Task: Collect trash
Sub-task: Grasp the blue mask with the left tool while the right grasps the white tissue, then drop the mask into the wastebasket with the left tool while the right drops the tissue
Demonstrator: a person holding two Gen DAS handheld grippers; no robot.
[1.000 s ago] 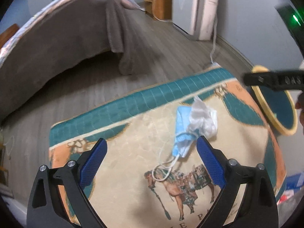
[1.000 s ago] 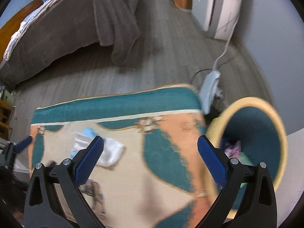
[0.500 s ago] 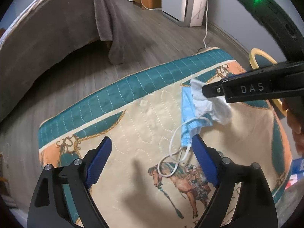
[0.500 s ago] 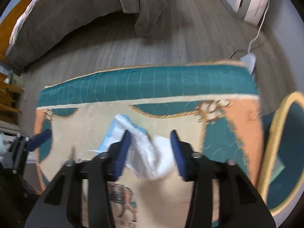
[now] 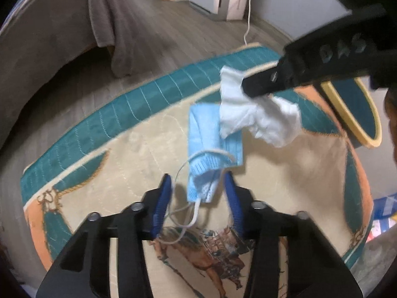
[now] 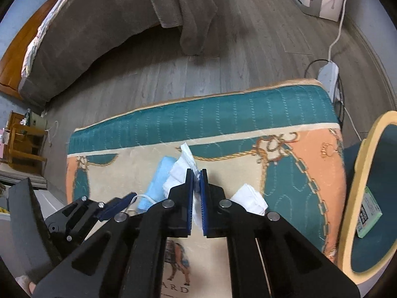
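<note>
1. Two pieces of trash lie together on the patterned mat [image 5: 139, 154], so we work them with both grippers at once: a crumpled white tissue [image 5: 260, 114] lapping over the far end of a blue face mask [image 5: 211, 139].

2. Our right gripper [image 6: 197, 173] has its blue pads pressed together on the tissue; white paper bulges out on both sides of the fingers and pokes past the tips. We judge the pinch sits mid-wad so the loose paper will not tear away when lifted.

3. Our left gripper [image 5: 198, 183] points steeply down at the mat, and its jaws are closing with the near end of the mask between them. The pads do not look to be pressing the fabric yet; there is a sliver of mat on each side.

4. Just ahead of the left fingers, the mask's white ear loop [image 5: 183, 213] trails toward us between and under the fingers. Taking the folded end, we think, gathers fabric and cord together instead of snagging one thin string.

5. Off to the right of the right gripper, just beyond the mat's edge, stands the yellow-rimmed bin [image 6: 354, 198], teal inside, with a small packet already in it. It is near enough that both pieces should travel a short way.
</note>
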